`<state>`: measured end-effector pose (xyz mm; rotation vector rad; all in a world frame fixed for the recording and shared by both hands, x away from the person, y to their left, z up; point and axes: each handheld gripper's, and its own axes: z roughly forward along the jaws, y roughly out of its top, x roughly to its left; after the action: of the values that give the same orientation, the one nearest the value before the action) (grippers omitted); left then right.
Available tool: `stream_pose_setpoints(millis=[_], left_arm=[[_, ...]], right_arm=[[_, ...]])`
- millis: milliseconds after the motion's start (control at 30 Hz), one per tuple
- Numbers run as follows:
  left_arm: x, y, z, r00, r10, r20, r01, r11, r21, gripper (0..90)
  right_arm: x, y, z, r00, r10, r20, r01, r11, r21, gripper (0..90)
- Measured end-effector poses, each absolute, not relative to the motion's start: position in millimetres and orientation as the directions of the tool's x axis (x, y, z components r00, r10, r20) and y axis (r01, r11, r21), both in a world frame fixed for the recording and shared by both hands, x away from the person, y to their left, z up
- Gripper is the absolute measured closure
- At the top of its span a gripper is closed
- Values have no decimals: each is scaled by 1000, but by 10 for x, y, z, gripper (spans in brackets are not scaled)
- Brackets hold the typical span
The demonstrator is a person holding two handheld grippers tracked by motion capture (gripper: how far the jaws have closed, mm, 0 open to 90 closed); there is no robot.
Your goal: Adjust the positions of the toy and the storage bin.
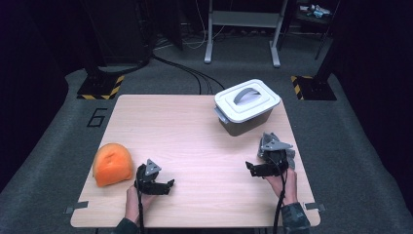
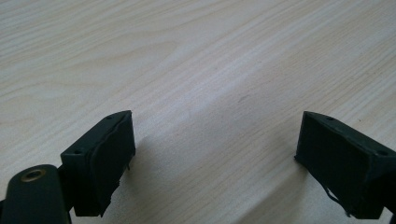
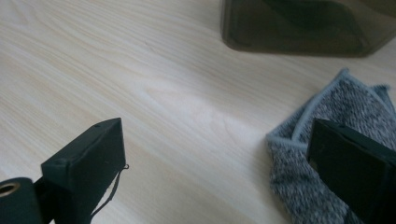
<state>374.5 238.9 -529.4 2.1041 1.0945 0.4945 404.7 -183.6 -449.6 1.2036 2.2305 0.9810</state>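
a dark room with grey carpet and cables on the floor surrounds a pale wooden tabletop. take the box, a grey tub with a white lid and an arched handle, as the landmark: it stands at the far right part of the tabletop, lid on. just beside it, on the near side, lies the cloth, a grey knitted piece with a paler bound edge, crumpled and folded over itself. the right gripper hovers at that cloth, its fingers spread wide with nothing between them; one finger sits over the cloth's edge, so it seems lined up to pinch the fabric, though i cannot tell if it touches. far left of the box, at the tabletop's near left part, sits an orange cushion-like lump. the left gripper rests low just beside the lump, on its box side, fingers wide apart over bare wood and holding nothing, probably waiting while the right side works.
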Motion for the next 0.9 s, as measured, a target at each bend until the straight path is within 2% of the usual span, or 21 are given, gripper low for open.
stream_pose_setpoints(millis=[900], left_arm=[[3739, 2380, -5298, 572, 820, 18, 546, -397, 738, 115]], right_arm=[[4622, -1330, -4102, -623, 780, -50, 486, 437, 757, 38]])
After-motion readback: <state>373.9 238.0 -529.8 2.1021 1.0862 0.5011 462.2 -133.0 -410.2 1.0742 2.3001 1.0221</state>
